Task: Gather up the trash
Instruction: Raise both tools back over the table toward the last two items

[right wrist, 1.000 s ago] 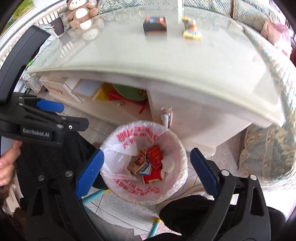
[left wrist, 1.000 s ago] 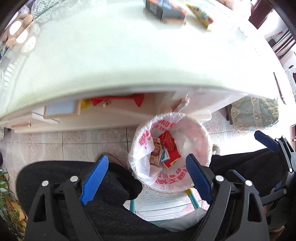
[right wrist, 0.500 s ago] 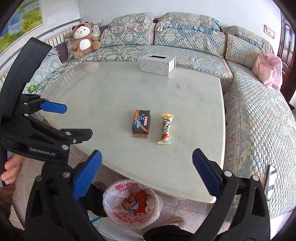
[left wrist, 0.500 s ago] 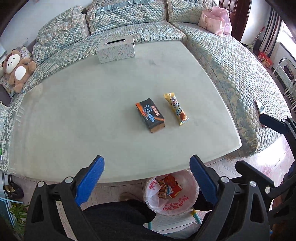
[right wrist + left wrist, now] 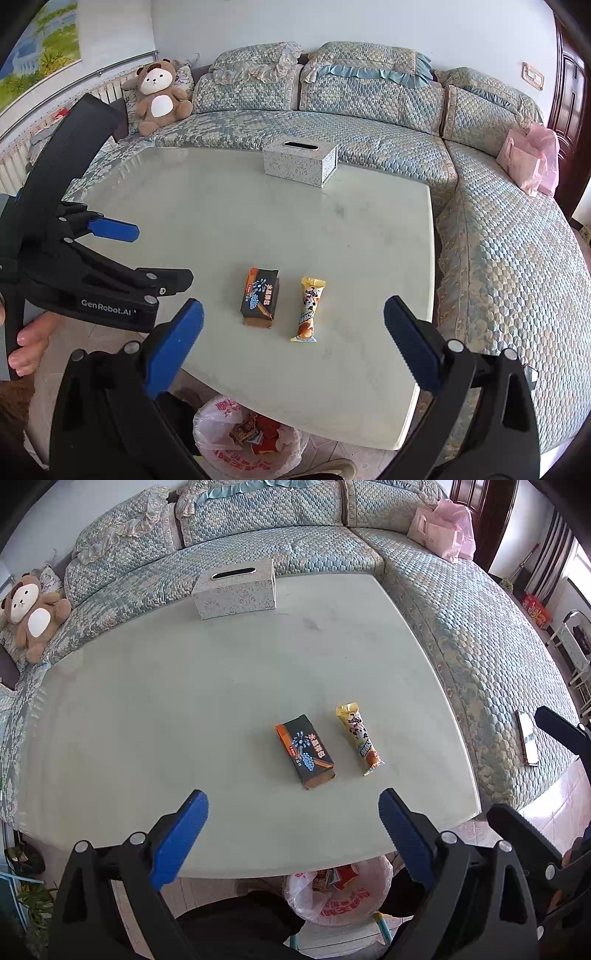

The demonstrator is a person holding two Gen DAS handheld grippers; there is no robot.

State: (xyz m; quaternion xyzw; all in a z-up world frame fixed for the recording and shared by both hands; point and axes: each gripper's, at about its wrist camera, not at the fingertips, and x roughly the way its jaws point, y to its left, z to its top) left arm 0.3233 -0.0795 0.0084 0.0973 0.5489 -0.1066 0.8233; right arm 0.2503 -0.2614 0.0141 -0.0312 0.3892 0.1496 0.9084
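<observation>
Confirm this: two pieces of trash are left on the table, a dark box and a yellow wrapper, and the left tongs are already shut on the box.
Not quite. The dark box and yellow wrapper do lie on the table, but the left wrist view shows the left tongs open, short of the box.

Count on table (image 5: 184,720): one dark box (image 5: 305,751), one yellow wrapper (image 5: 360,738), one tissue box (image 5: 235,589); on sofa (image 5: 480,627): one teddy bear (image 5: 31,614), one pink bag (image 5: 443,528), one phone (image 5: 527,737); below: one bin (image 5: 251,435).
</observation>
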